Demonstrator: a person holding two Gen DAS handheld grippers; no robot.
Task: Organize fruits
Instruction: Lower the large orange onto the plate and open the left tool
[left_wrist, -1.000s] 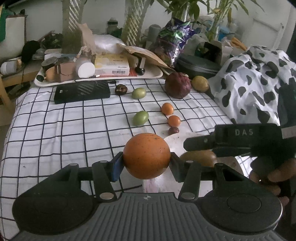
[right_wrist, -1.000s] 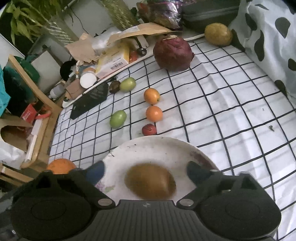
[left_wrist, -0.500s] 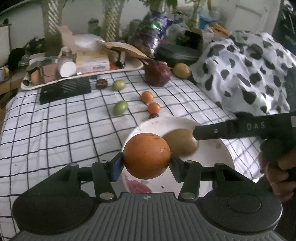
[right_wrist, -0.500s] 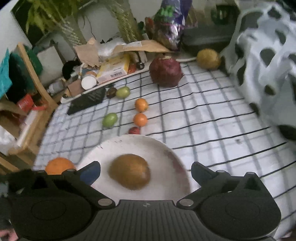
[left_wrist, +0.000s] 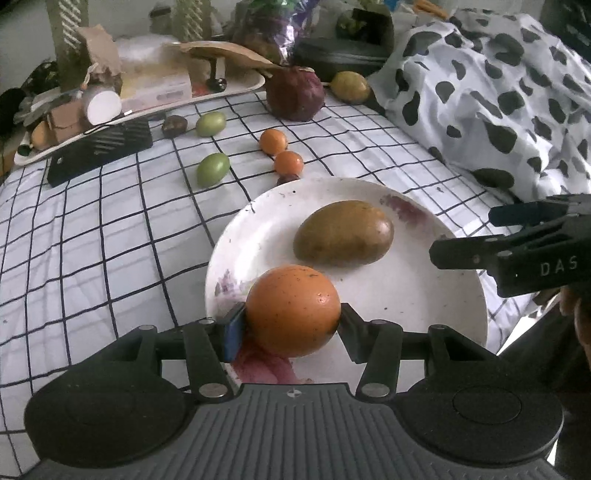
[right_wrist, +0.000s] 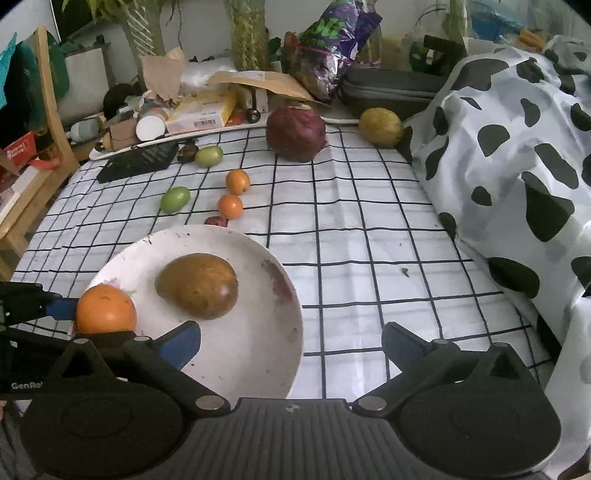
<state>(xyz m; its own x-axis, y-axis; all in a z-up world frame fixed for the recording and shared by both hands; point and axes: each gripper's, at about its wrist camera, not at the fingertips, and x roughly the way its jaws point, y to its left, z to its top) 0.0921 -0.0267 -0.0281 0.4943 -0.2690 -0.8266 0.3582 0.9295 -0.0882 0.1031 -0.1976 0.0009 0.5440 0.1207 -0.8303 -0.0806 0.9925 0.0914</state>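
Two tiny oranges (right_wrist: 237, 181), perhaps tangerines.

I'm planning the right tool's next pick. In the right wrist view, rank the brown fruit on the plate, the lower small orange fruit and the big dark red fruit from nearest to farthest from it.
From the right tool:
1. Brown fruit, on the plate, left.
2. Lower small orange fruit, beyond the plate.
3. Big dark red fruit, at the cloth's far edge.

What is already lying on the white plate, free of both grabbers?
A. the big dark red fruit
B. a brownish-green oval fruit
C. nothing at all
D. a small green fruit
B: the brownish-green oval fruit lies alone on the white plate, while the large orange fruit is clamped in the left gripper and the right gripper stands open and holds nothing.
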